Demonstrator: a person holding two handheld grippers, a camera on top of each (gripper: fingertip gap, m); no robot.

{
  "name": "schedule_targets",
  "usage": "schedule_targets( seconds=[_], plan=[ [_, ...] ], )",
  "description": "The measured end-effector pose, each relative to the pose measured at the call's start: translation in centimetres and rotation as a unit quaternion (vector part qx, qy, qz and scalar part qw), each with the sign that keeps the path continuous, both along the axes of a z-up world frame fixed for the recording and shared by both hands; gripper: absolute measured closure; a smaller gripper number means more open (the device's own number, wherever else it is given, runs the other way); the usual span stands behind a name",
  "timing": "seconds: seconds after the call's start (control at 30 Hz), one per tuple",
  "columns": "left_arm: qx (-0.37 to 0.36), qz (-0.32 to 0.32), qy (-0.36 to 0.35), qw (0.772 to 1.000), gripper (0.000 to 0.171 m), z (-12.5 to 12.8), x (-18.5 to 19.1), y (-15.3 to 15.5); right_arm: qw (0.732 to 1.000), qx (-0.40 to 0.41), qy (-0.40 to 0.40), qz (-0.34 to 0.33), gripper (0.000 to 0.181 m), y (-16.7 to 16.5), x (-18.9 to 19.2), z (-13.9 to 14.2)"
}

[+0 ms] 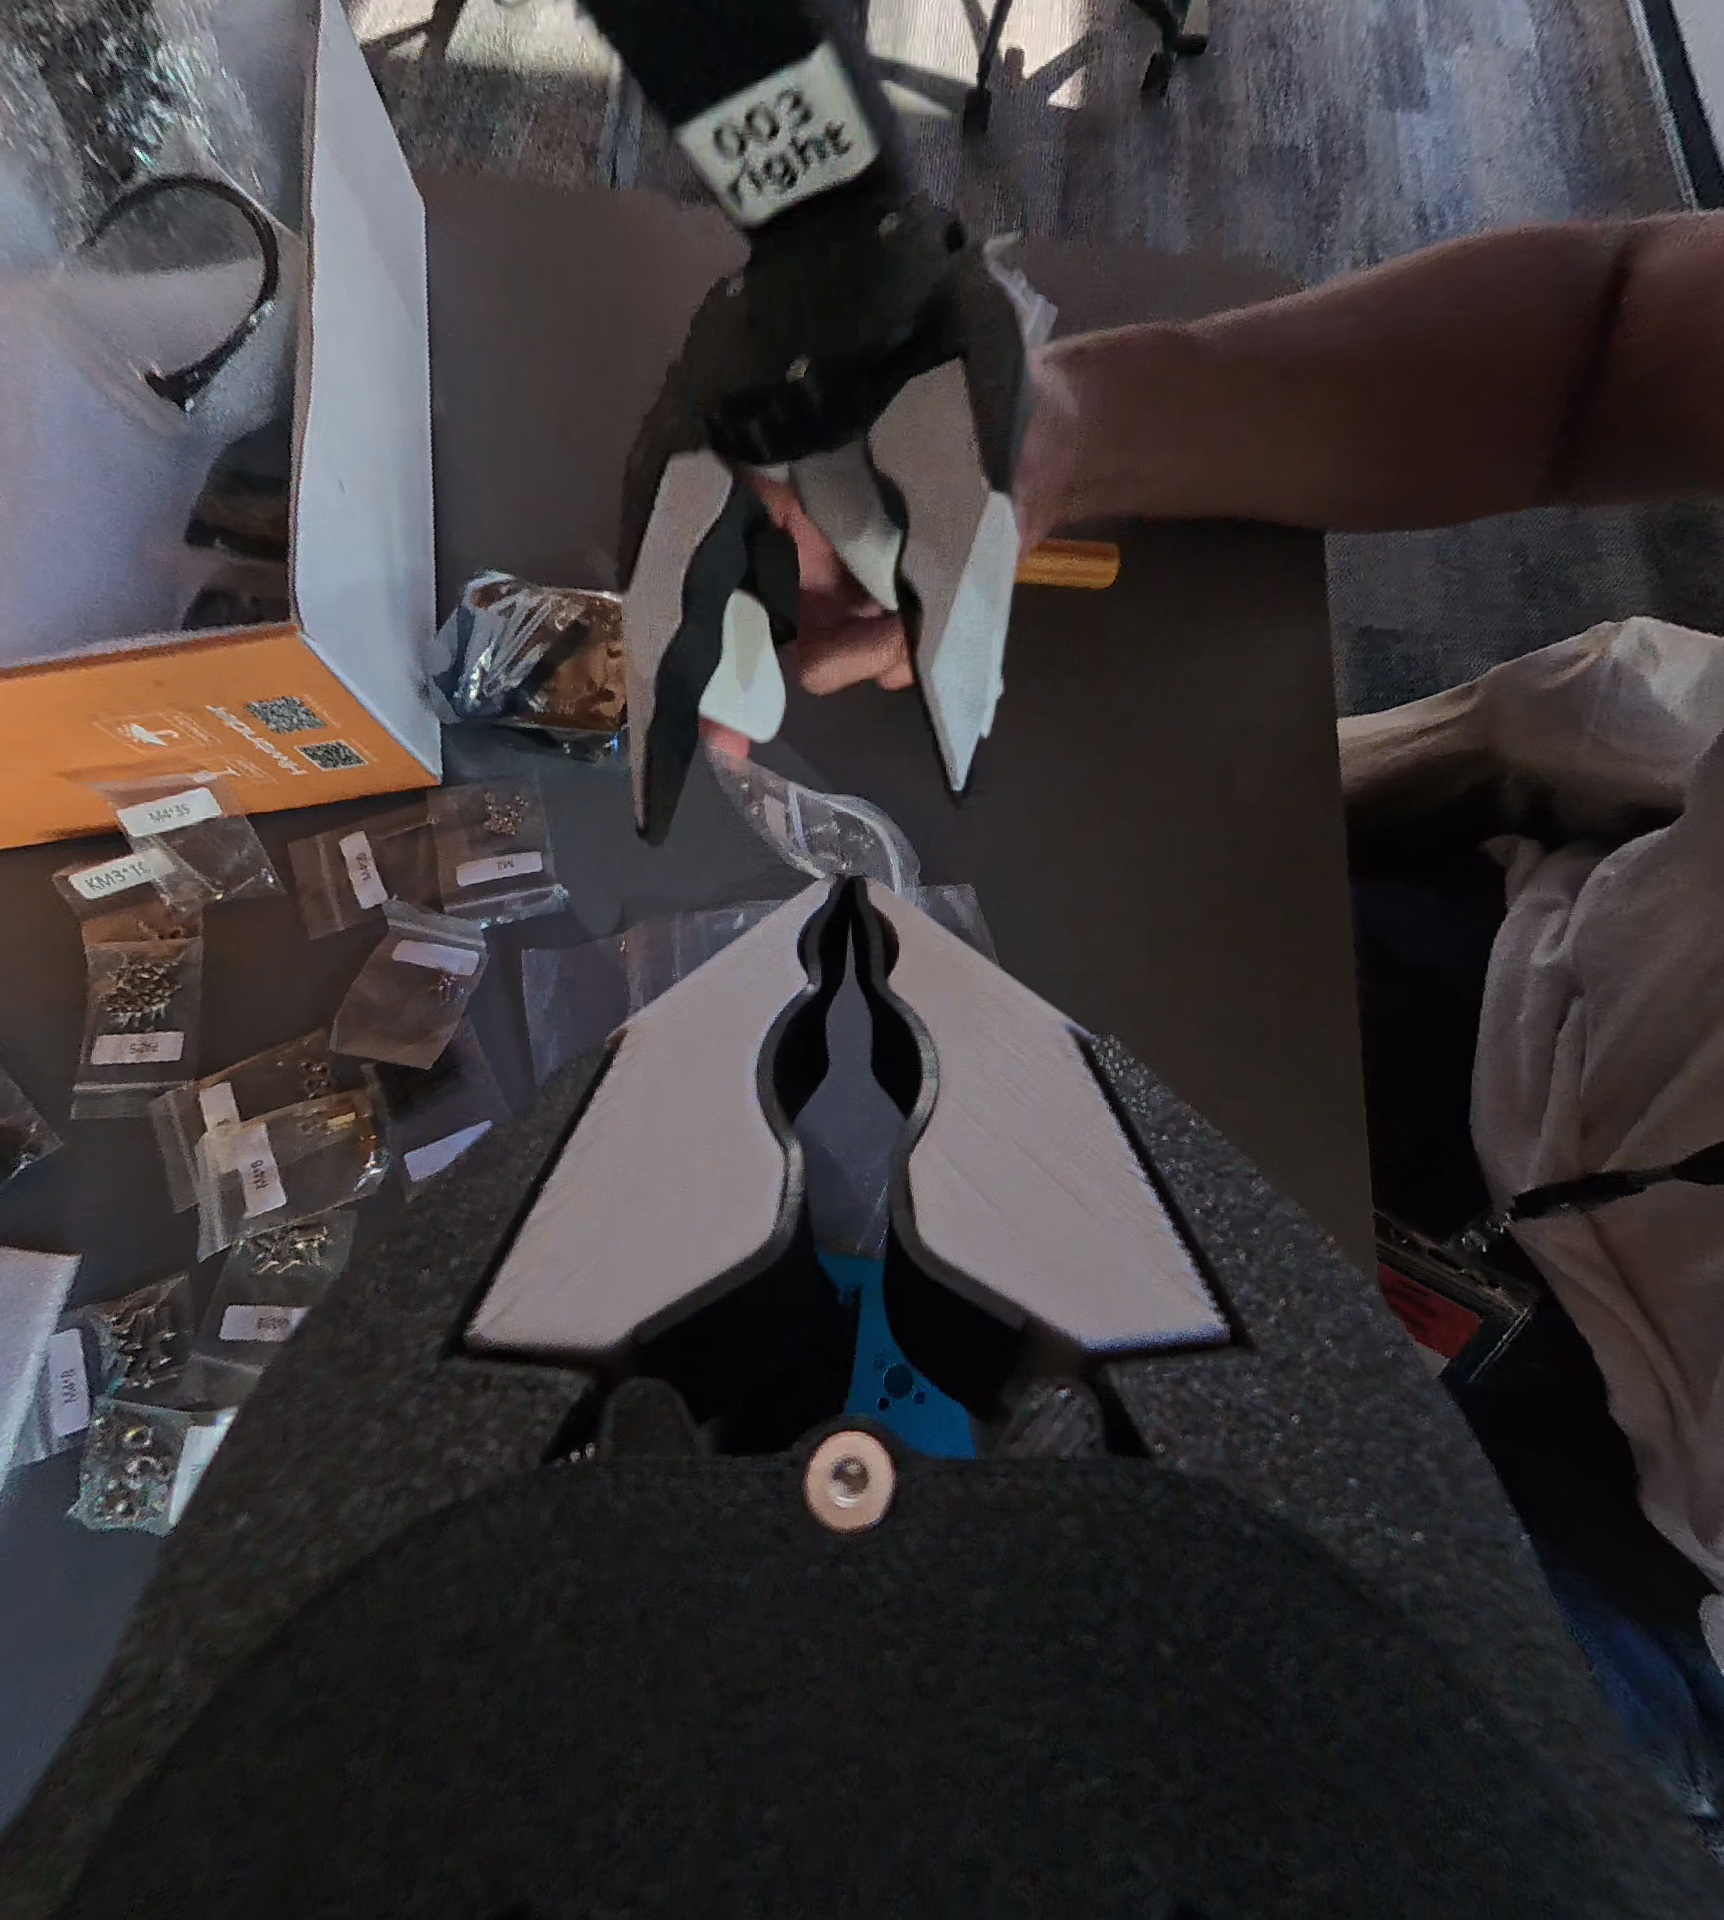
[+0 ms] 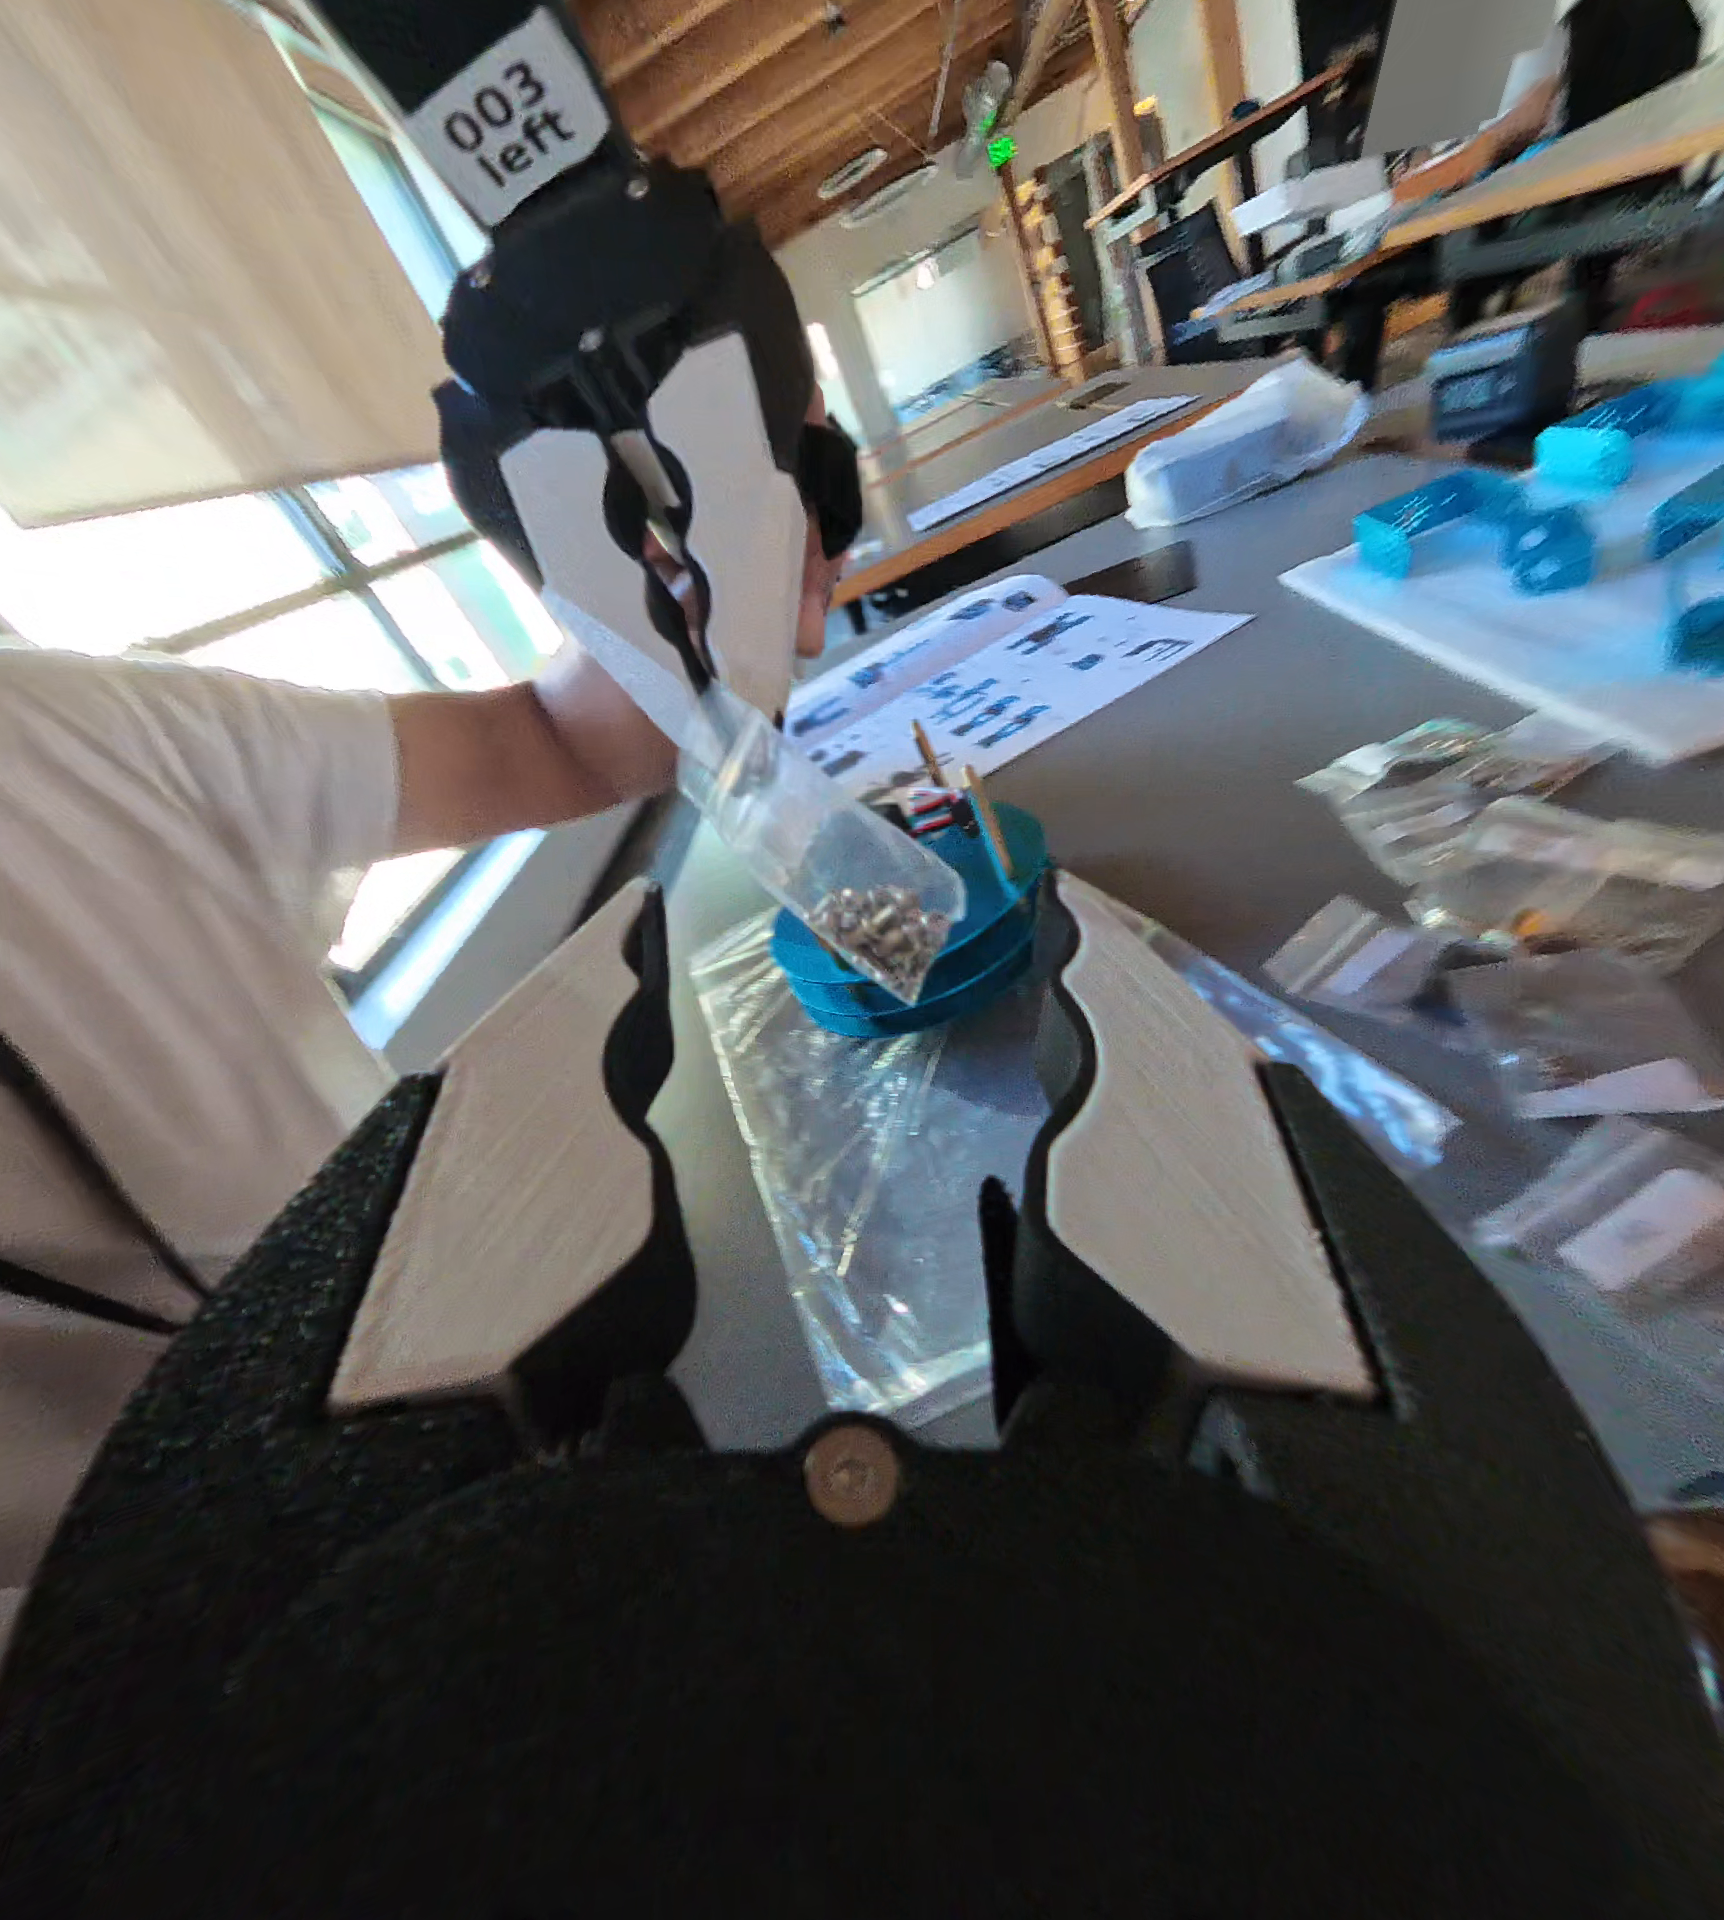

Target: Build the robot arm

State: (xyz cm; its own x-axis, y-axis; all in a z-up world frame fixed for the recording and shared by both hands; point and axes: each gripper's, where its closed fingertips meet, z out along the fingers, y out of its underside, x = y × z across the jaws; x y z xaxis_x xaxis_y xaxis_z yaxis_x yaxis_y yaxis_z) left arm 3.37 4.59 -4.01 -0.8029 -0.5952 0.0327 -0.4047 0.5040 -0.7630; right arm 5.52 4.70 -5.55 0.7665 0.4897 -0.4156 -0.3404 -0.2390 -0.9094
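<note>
The small clear plastic zip bag of silvery screws (image 2: pixel 816 831) hangs slantwise, its long axis running from the pinched top edge, up and to the left in the right wrist view, down to the lower corner at the right, where the screws lie heaped. It is see-through and creased, with a pale strip along its mouth. The left claw (image 2: pixel 707 675) is closed on that top edge, its white fingers (image 2: pixel 733 499) pressed together and pointing down toward the grey tabletop (image 2: pixel 1201 831); a bare forearm in a white sleeve reaches in behind it from the left. The bag's lower corner hangs just above, or perhaps touching, a round blue disc-shaped assembly (image 2: pixel 899 997) with small wires and gold pins on top; the blur leaves that unsure. A sheet of crumpled clear plastic film (image 2: pixel 858 1195) lies on the tabletop beneath the right claw (image 2: pixel 858 904), whose white fingers stand wide apart and hold nothing, aimed at the disc. In the left wrist view the left claw (image 1: pixel 850 883) shows its tips meeting, with clear plastic just beyond them, and the right claw (image 1: pixel 806 800) points down toward it, spread, a forearm coming in from the right. To the left lie many small labelled clear bags of hardware (image 1: pixel 214 1039) scattered beside an orange and white cardboard box (image 1: pixel 162 727).
</note>
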Motion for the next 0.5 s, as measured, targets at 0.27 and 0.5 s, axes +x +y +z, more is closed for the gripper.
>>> schedule_targets(
  seconds=[0.27, 0.5],
  plan=[
    [-0.031, 0.007, -0.026, 0.999, 0.171, 0.8, 0.5, -0.1, 0.995, 0.017, 0.083, 0.056, 0.17, -0.8, 0.0, 0.6],
    [0.003, 0.022, -0.017, 1.0, 0.171, -2.6, 1.3, 1.5, 0.999, -0.022, -0.025, -0.02, 0.176, 0.1, 1.3, -1.2]
  ],
)
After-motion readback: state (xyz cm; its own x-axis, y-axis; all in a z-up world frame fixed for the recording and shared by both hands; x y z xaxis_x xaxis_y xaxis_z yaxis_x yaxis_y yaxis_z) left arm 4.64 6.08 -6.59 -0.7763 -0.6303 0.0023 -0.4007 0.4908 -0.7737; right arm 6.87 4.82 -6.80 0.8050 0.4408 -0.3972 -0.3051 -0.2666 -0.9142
